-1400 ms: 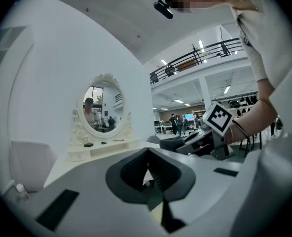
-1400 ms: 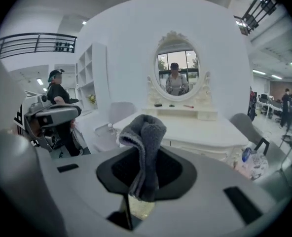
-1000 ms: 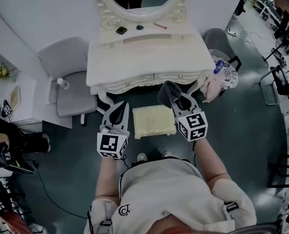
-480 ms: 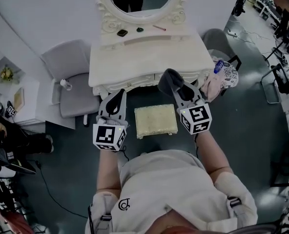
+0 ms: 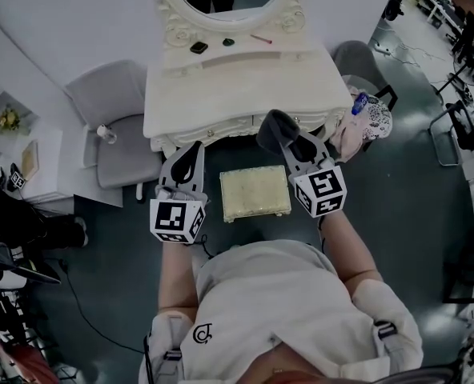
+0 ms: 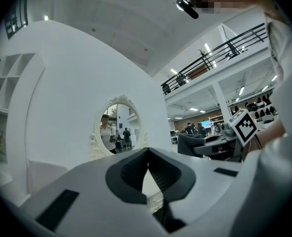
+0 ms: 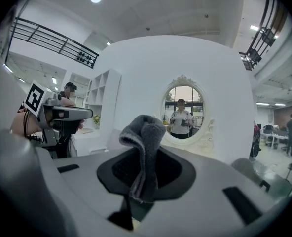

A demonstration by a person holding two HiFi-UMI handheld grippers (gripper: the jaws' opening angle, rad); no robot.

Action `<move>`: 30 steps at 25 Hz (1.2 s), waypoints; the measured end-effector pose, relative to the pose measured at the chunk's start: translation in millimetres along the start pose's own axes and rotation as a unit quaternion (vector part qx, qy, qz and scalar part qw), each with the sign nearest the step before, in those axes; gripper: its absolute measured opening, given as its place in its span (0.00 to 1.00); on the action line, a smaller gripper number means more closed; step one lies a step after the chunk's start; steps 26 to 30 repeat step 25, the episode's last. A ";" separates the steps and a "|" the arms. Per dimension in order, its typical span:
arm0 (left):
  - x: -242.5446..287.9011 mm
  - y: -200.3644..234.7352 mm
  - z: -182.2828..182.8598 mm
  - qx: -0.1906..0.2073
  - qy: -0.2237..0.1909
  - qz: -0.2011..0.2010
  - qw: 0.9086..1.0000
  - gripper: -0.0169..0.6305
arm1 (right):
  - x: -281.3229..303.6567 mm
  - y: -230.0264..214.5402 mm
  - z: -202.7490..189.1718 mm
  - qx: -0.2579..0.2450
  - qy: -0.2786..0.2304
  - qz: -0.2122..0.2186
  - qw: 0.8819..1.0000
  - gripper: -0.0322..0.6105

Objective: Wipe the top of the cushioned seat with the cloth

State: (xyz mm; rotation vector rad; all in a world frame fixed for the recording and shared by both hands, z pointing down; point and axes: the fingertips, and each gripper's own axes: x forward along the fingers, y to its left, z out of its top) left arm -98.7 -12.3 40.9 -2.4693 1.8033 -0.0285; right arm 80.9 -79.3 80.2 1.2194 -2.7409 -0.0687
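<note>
Pointing forward, right tool (image 5: 293,146) pinching cloth (image 7: 145,132), left tool (image 5: 192,150) closed

cushioned seat (image 5: 255,192) top open from above | dressing table (image 5: 245,86) just behind | grey chair (image 5: 117,130) (1) off left

The cushioned seat (image 5: 255,193) is pale yellow-cream with a fine grainy pattern. The cloth (image 7: 144,132) is dark grey (its lower edge looks a little lighter). The left gripper (image 6: 147,154) and the right gripper (image 7: 146,169) are light grey with black pads, and each bears black square markers on white. The dressing table (image 5: 245,86), far, is cream-white. The chair (image 5: 117,134), at the left, is grey, and the floor (image 5: 397,206) is dark grey-green.
</note>
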 end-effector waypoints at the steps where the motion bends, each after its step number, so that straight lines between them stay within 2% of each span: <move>1: 0.1 0.4 0.0 0.000 0.000 0.000 1.000 0.05 | 0.4 0.6 0.3 -0.003 -0.001 0.001 1.000 0.16; 30: 4.0 -6.3 -15.0 0.007 0.029 -0.015 0.999 0.04 | -0.8 7.9 9.3 -0.010 -0.019 0.004 1.000 0.16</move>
